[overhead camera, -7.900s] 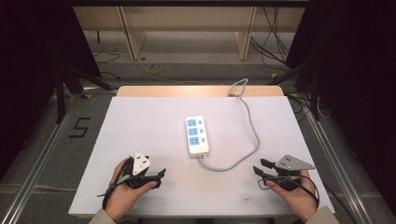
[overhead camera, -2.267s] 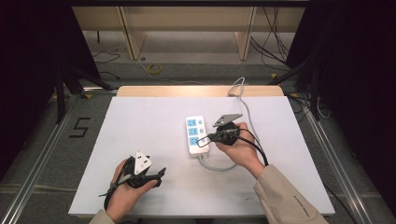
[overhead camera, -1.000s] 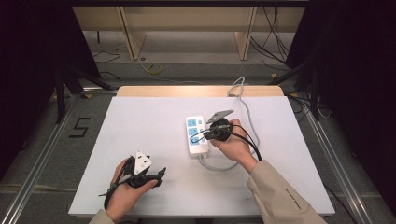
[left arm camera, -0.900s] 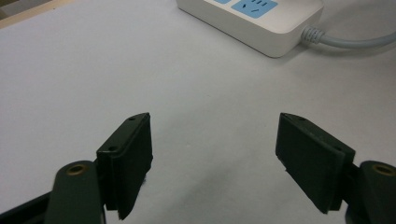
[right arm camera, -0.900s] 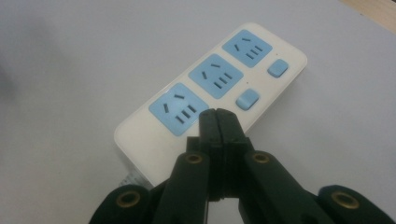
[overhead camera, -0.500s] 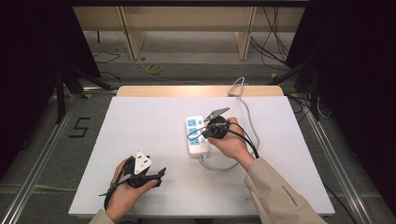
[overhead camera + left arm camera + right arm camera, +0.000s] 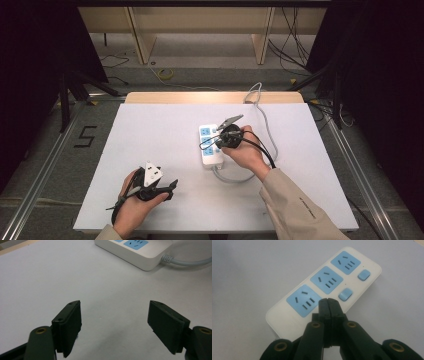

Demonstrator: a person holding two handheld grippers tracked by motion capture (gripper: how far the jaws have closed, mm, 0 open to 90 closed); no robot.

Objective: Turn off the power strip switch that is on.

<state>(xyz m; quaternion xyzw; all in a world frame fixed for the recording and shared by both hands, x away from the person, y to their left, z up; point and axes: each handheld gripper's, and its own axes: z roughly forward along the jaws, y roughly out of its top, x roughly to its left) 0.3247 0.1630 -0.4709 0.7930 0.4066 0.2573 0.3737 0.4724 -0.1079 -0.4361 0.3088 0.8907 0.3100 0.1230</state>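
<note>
A white power strip (image 7: pixel 207 134) (image 7: pixel 324 282) with three blue sockets and two blue switches lies at the table's middle. My right gripper (image 7: pixel 204 145) (image 7: pixel 328 301) is shut with nothing between its jaws. Its tips point down at the strip's cable end, just beside the nearer blue switch (image 7: pixel 345 294); I cannot tell if they touch the strip. My left gripper (image 7: pixel 173 184) (image 7: pixel 115 315) rests low at the front left of the table, open and empty, facing the strip's cable end (image 7: pixel 140 251).
The strip's grey cable (image 7: pixel 268 136) (image 7: pixel 187 262) loops from its near end past my right hand and off the table's far edge. The white table top (image 7: pixel 150 130) lies bare between the two grippers. Dark stands and floor cables surround the table.
My right hand came from the table's front right corner to the power strip, then edged slightly left over it in the last second. The left hand has stayed put.
</note>
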